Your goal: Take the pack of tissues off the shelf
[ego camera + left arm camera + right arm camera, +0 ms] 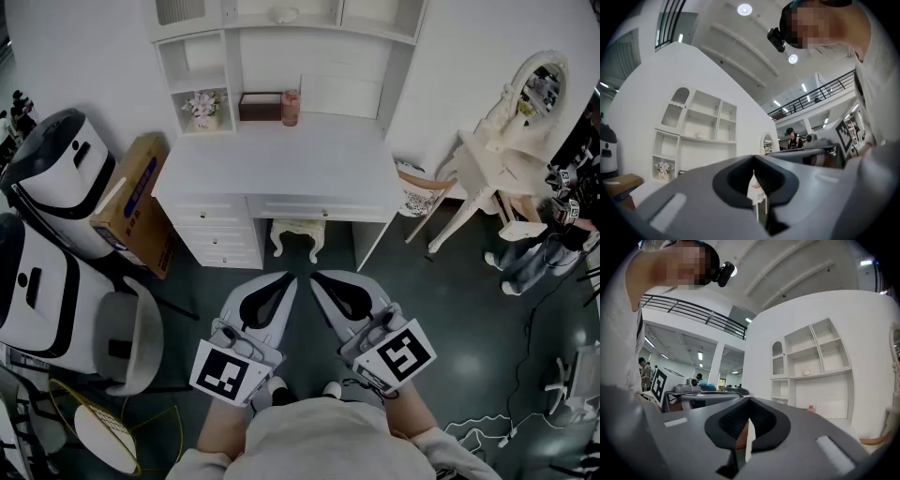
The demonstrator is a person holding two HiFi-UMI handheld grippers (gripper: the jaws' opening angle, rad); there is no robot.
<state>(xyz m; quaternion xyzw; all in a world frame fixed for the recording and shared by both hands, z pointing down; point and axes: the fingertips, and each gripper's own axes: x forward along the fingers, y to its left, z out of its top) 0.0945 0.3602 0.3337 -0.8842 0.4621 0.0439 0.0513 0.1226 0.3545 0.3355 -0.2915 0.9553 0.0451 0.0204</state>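
A small white pack of tissues (286, 15) lies on the upper shelf of the white desk hutch (309, 56); it also shows in the left gripper view as the pack (699, 136) and in the right gripper view as the pack (805, 373). Both grippers are held low in front of the desk, well short of the shelf. My left gripper (289, 277) (753, 159) is shut with nothing in it. My right gripper (317, 277) (749, 401) is beside it, also shut and empty. Both point level toward the desk.
On the white desk (272, 169) stand a brown box (260, 106), a pink jar (291, 108) and a flower pot (204, 108). A stool (298, 234) sits under it. A cardboard box (136, 202) and white machines (56, 178) are left; a vanity mirror (525, 103) and a person (539, 253) are right.
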